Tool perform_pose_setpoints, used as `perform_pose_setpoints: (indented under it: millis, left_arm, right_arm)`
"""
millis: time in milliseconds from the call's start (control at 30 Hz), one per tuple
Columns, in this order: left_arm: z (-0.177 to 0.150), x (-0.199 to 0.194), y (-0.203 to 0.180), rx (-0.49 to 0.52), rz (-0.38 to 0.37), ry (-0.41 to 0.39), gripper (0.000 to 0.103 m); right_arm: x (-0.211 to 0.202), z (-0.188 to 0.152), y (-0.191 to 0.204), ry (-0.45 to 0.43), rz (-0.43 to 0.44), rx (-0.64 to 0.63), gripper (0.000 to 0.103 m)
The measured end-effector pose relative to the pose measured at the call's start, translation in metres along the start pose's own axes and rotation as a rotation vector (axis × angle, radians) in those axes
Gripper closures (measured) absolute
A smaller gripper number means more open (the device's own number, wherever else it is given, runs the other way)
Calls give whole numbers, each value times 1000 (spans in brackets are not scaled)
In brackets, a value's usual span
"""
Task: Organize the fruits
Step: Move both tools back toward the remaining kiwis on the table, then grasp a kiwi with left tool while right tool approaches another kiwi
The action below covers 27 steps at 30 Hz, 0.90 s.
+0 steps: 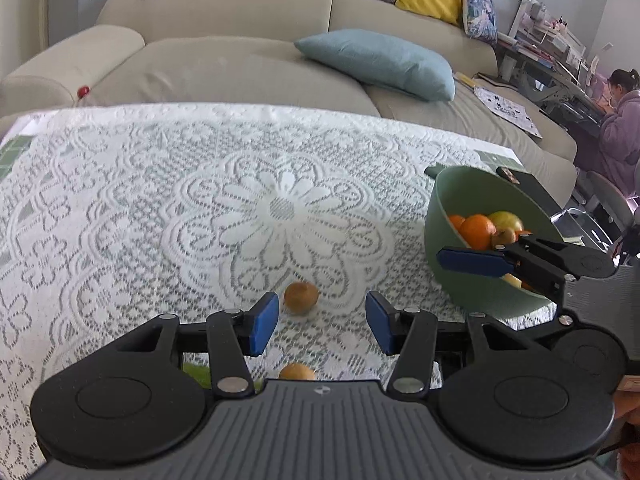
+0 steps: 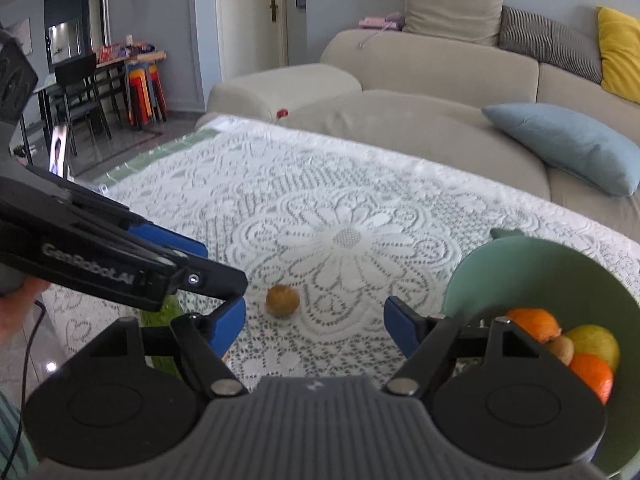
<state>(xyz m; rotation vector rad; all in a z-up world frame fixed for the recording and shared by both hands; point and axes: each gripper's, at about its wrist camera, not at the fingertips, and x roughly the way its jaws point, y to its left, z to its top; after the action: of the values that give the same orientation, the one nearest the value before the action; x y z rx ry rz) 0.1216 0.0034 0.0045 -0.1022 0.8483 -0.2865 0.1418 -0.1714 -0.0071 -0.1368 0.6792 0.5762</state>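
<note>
A small brown round fruit (image 1: 301, 298) lies on the lace tablecloth just ahead of my open, empty left gripper (image 1: 322, 322); it also shows in the right wrist view (image 2: 283, 300). A second brown fruit (image 1: 297, 372) lies under the left gripper, partly hidden. A green bowl (image 1: 444, 200) at the right holds oranges (image 1: 477, 231), a yellow-green apple (image 1: 506, 221) and a brown fruit; the bowl also shows in the right wrist view (image 2: 532, 268). My right gripper (image 2: 314, 326) is open and empty, beside the bowl. A green object (image 2: 164, 312) lies partly hidden under the left gripper.
The table is covered by a white lace cloth (image 1: 200, 208). A beige sofa (image 1: 224, 60) with a blue cushion (image 1: 380, 62) runs behind the table's far edge. A person (image 1: 620, 128) sits at a desk far right. Dining chairs (image 2: 80, 92) stand far left.
</note>
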Motion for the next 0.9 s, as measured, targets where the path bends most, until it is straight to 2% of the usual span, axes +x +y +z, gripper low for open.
perform_pose_setpoints:
  millis: [167,267,367,433,467,667,900]
  left_arm:
    - [-6,6,13,-18,-30,51,46]
    - [-10,7,19,-30,-67,75,49]
    - [-14,8,21,-8,-75,106,54]
    - [-17,11,19,17,-81,135,57]
    - [-19,12,17,32,-83,147,58]
    - [-22,18,5,109,-62,172,59]
    - [-19,36,-9,195,43,221,62]
  right_arm:
    - [14,0,-5,58,38,53,32]
    - [17,-2,-2,76,21,39,34]
    - [17,-2,-1,80,3,17,45]
    - [16,-1,-3,87,14,31,61]
    - [16,-1,-5,92,28,50,63]
    - [11,1,-3,67,50,59,64]
    - [12,2,-1,66,43,55,64]
